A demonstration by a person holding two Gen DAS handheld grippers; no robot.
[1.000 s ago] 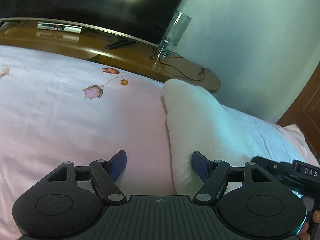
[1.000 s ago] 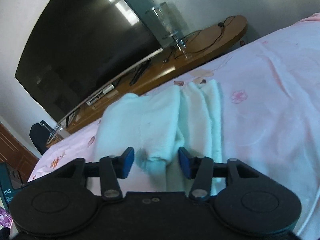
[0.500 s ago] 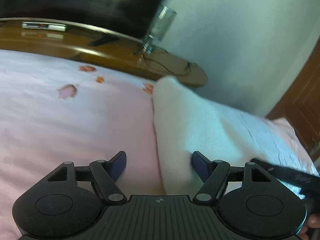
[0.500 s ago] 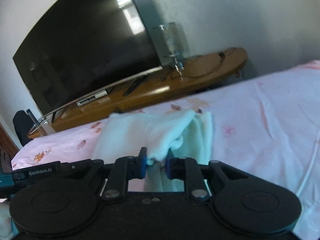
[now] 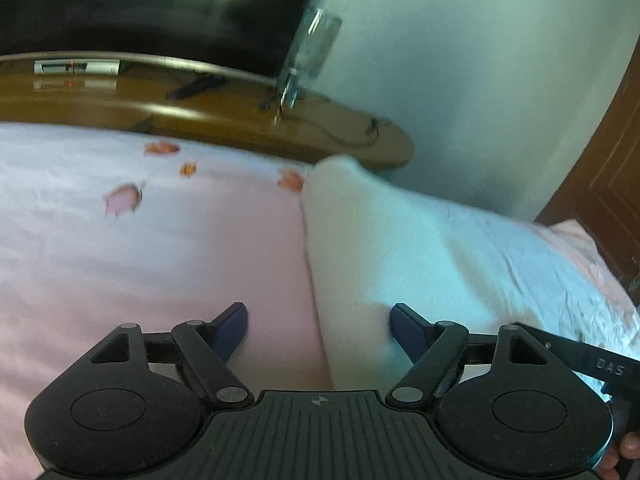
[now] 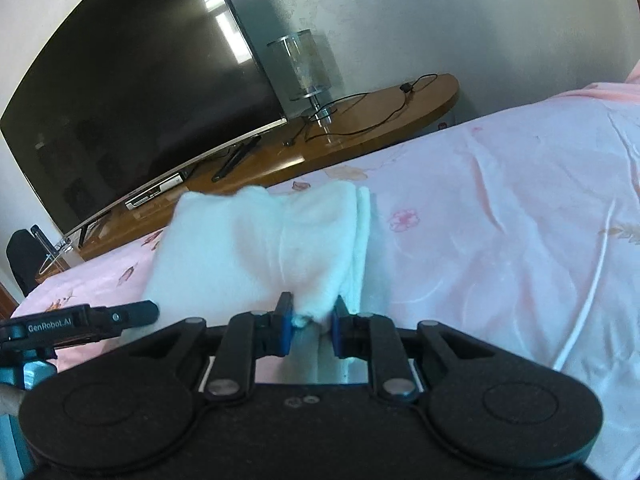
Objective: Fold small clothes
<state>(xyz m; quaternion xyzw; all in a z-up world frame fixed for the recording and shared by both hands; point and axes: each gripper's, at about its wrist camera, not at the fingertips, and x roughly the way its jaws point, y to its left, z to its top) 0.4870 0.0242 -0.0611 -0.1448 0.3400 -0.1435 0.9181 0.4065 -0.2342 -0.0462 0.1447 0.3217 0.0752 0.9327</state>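
A small white fleecy garment [image 6: 248, 248] lies partly folded on the pink flowered bed sheet [image 6: 500, 216]. My right gripper [image 6: 313, 304] is shut on its bunched near edge, and that fold is lifted slightly off the sheet. In the left wrist view the same garment [image 5: 380, 248] runs away from me, with its left edge between the fingers of my left gripper [image 5: 318, 312]. Those jaws are opening wide; the right blue pad [image 5: 404, 320] lies against the cloth and the left pad [image 5: 234, 320] is over bare sheet. Part of the left gripper [image 6: 80, 322] shows at the left of the right wrist view.
Beyond the bed's far edge stands a low wooden stand [image 6: 360, 136] with a large dark TV [image 6: 132, 92], a glass lamp [image 6: 306, 68], a remote [image 6: 236, 158] and a black cable. A wooden door [image 5: 612, 168] is at the right. A white cord [image 6: 592, 280] crosses the sheet.
My right gripper went from open around the garment's near edge to shut on it and pulled the fold up. My left gripper's jaws widened slightly and its view shifted sideways.
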